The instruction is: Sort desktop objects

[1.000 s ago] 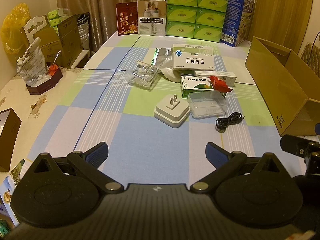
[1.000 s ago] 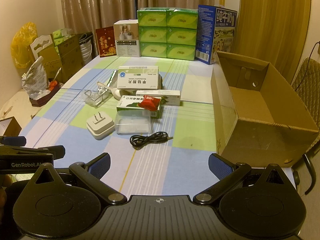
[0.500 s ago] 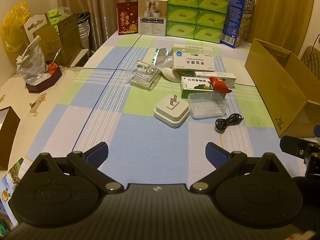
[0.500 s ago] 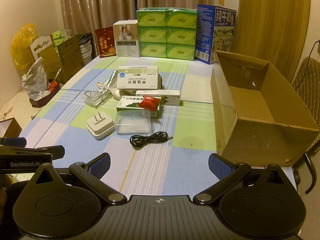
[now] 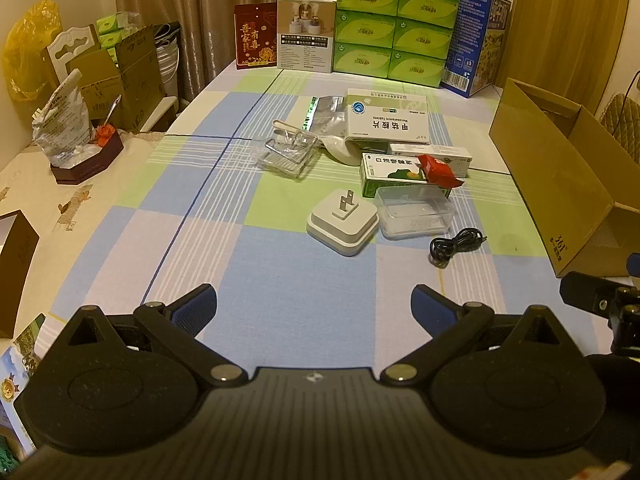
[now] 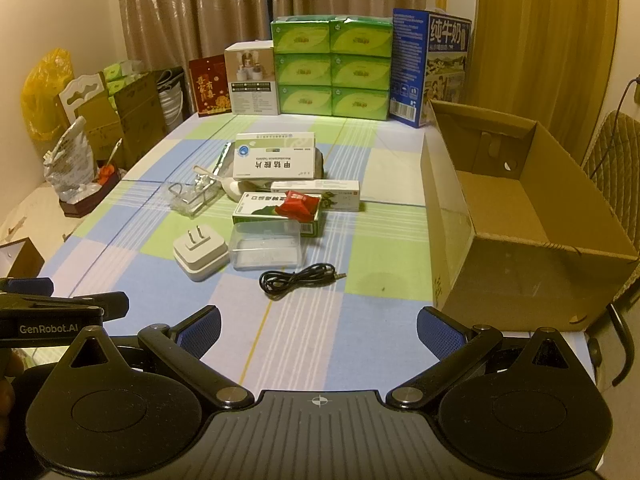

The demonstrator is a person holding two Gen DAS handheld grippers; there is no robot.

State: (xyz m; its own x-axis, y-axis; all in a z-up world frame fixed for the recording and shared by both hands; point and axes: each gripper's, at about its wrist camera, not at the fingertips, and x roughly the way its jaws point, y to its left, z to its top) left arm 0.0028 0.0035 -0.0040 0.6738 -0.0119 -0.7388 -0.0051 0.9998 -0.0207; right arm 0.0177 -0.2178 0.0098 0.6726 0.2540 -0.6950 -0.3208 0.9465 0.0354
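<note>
Left wrist view: both grippers wide apart, empty

Left gripper [image 5: 313,305] and right gripper [image 6: 318,327] hover over checked tablecloth [image 5: 256,280]. Coiled black cable [image 6: 296,279] lies mid-table beside clear plastic lidded box [image 6: 265,245], long axis left-right, plug pointing right toward open brown cardboard box [image 6: 532,240]. White wall charger [image 6: 201,251] prongs up. Carton interior partly hidden.

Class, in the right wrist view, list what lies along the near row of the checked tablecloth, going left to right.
White square plug adapter → clear plastic lidded box → coiled black audio cable → open brown cardboard box.
</note>
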